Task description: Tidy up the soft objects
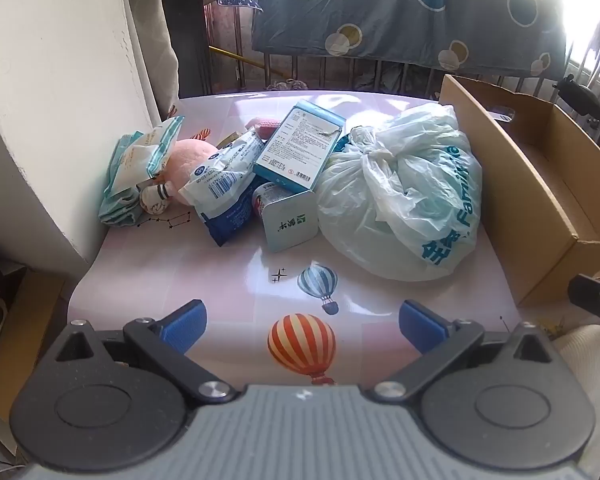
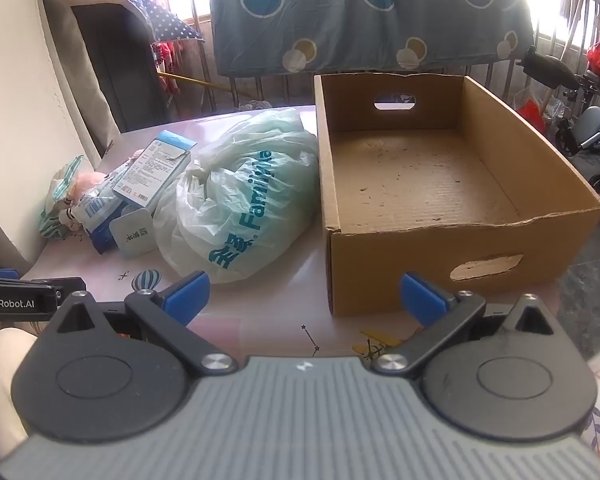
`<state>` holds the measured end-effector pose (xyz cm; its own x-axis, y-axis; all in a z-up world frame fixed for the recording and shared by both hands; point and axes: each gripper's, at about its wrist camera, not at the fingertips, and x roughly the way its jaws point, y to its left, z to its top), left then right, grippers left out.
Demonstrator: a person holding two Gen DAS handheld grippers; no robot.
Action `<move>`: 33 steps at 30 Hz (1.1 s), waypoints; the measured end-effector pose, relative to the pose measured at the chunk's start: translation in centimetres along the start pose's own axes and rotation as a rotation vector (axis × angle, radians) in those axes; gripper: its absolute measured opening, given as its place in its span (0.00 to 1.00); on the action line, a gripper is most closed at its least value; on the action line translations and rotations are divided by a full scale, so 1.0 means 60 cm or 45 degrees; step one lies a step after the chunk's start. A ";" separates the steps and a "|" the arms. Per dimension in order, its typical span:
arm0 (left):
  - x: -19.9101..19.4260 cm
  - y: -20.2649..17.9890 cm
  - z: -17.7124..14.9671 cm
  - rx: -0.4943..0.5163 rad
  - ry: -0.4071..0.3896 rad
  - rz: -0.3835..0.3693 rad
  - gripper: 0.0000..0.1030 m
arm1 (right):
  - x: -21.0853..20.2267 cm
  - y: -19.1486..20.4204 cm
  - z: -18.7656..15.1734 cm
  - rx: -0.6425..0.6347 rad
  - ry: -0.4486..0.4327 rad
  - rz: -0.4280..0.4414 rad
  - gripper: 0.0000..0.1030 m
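Left gripper [image 1: 303, 320]: blue fingers [image 1: 186, 322] spread wide, holding nothing; it hangs above the near part of the worktop [image 1: 220, 280], over the printed red-and-white balloon [image 1: 302, 344]
Right gripper [image 2: 305, 296]: fingers [image 2: 422, 296] spread apart, empty; poised before the near wall of the cardboard box [image 2: 460, 264]
Plastic bag [image 1: 400, 196]: pale green, knotted at the top, bulging; lies on the worktop just beside the box's left wall
Pile: to the left of the bag; a blue-and-white carton [image 1: 298, 146] leans on top, a small pale tin [image 1: 290, 220] stands in front touching the bag, a blue wipes pack [image 1: 224, 192] lies beside it
Plush toy [image 1: 190, 160]: pink, half buried behind the wipes pack; teal packets [image 1: 140, 168] lean against the wall at the far left
Cardboard box: open-topped, nothing in it but crumbs; sits on the right side of the worktop
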<state>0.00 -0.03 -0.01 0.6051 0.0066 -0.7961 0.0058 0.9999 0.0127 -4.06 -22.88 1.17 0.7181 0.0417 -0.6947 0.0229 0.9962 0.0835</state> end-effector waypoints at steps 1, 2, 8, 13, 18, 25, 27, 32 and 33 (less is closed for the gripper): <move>0.000 0.000 0.000 -0.002 0.002 -0.002 1.00 | 0.000 0.001 0.000 0.000 -0.001 -0.001 0.99; 0.000 0.000 0.000 -0.002 0.001 0.000 1.00 | 0.000 0.001 -0.001 0.000 -0.007 0.000 0.99; 0.003 0.002 0.003 -0.012 -0.001 0.016 1.00 | 0.001 0.006 -0.001 -0.020 -0.014 -0.001 0.99; 0.002 0.008 0.002 -0.011 -0.002 0.008 1.00 | 0.003 -0.004 0.008 -0.007 -0.013 -0.003 0.99; -0.003 0.004 0.003 -0.003 -0.012 0.010 1.00 | -0.001 0.004 0.008 -0.009 -0.027 -0.022 0.99; -0.003 0.003 0.003 0.001 -0.015 0.006 1.00 | -0.002 0.003 0.009 -0.003 -0.028 -0.025 0.99; -0.003 0.002 0.003 0.002 -0.014 0.001 1.00 | -0.001 0.003 0.010 0.002 -0.027 -0.028 0.99; 0.000 0.000 0.004 0.005 -0.013 -0.001 1.00 | -0.001 0.001 0.012 0.013 -0.024 -0.033 0.99; -0.001 -0.001 0.004 0.005 -0.014 -0.001 1.00 | 0.000 0.001 0.012 0.016 -0.023 -0.032 0.99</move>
<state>0.15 -0.07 0.17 0.6142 0.0060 -0.7892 0.0093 0.9998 0.0148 -3.58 -22.87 1.71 0.7296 0.0155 -0.6837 0.0493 0.9959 0.0753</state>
